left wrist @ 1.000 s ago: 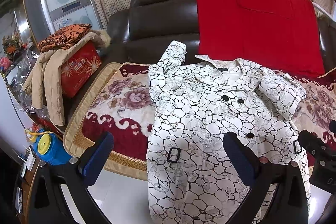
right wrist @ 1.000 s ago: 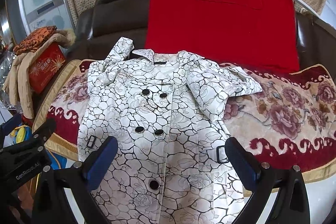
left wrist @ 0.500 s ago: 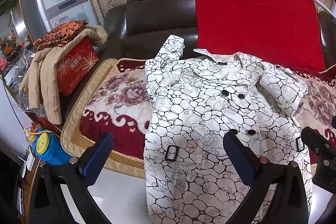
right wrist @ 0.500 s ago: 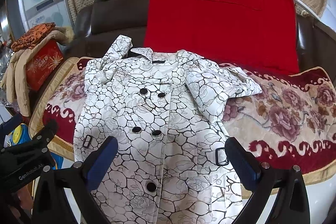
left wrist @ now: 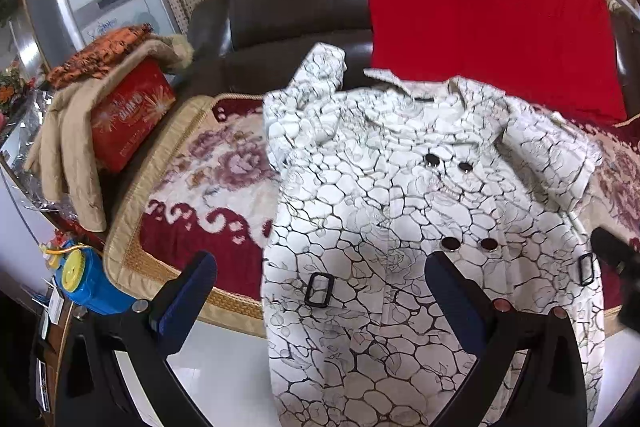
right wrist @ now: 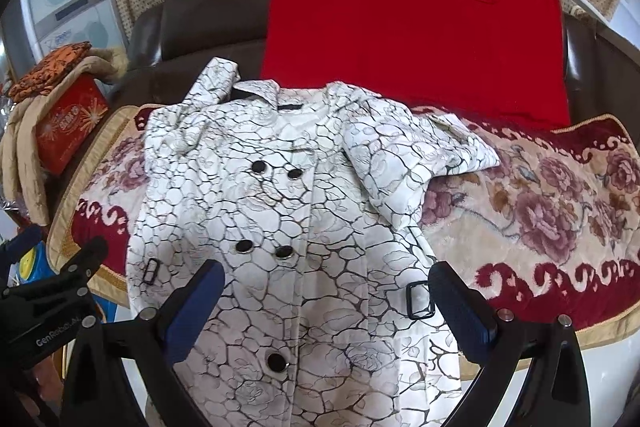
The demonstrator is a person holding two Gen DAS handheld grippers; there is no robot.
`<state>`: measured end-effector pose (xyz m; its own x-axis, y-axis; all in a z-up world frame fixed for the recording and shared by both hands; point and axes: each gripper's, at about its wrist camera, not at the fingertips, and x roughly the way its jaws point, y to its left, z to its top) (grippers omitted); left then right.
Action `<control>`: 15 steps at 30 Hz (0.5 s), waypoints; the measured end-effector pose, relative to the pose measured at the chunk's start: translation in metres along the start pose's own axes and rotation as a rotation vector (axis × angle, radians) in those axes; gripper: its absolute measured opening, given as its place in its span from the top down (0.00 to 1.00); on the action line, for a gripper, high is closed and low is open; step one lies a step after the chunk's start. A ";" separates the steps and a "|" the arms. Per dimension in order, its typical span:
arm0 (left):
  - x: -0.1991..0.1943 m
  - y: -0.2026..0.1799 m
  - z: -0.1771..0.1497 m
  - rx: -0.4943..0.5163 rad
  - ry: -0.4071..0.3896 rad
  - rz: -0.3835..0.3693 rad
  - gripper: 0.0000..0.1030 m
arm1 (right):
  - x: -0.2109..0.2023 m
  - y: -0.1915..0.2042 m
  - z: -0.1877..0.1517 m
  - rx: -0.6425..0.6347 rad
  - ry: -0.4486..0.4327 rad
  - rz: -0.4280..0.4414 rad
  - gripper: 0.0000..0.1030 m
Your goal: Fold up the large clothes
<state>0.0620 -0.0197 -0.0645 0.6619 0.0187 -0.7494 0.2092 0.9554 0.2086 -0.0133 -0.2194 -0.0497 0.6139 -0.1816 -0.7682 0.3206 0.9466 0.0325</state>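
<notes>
A white coat with a black crackle print and black buttons [left wrist: 400, 211] lies face up on a floral sofa cover [left wrist: 208, 179], its hem hanging over the front edge. Both sleeves are folded in over the chest. It also shows in the right wrist view [right wrist: 280, 219]. My left gripper [left wrist: 320, 287] is open and empty, above the coat's left waist near a black buckle [left wrist: 319, 289]. My right gripper [right wrist: 326, 303] is open and empty above the lower front, with a black buckle [right wrist: 420, 301] by its right finger.
A dark leather sofa back [left wrist: 296, 11] carries a red blanket [left wrist: 492, 15]. At the left stand a red box [left wrist: 128, 115] draped with a beige jacket [left wrist: 72, 147], and a blue and yellow toy [left wrist: 86, 277] on the floor. The left gripper's body [right wrist: 44, 311] shows in the right wrist view.
Both grippers have moved closer to the coat and slightly forward; the coat looks larger in both views. The coat has not moved and both grippers stay open.
</notes>
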 end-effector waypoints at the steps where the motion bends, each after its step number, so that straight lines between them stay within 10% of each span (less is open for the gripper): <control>1: 0.007 0.000 0.000 0.000 0.017 -0.008 0.00 | 0.005 -0.004 0.002 0.004 0.002 -0.005 0.00; 8: 0.060 -0.001 -0.002 0.006 0.135 0.017 0.00 | 0.063 -0.094 0.035 0.216 0.014 0.049 0.00; 15: 0.076 -0.007 0.006 -0.038 0.141 -0.085 0.00 | 0.168 -0.231 0.046 0.751 0.114 0.298 0.00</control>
<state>0.1149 -0.0263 -0.1192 0.5348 -0.0237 -0.8447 0.2308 0.9657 0.1190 0.0491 -0.4810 -0.1568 0.6854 0.1159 -0.7189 0.5787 0.5125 0.6343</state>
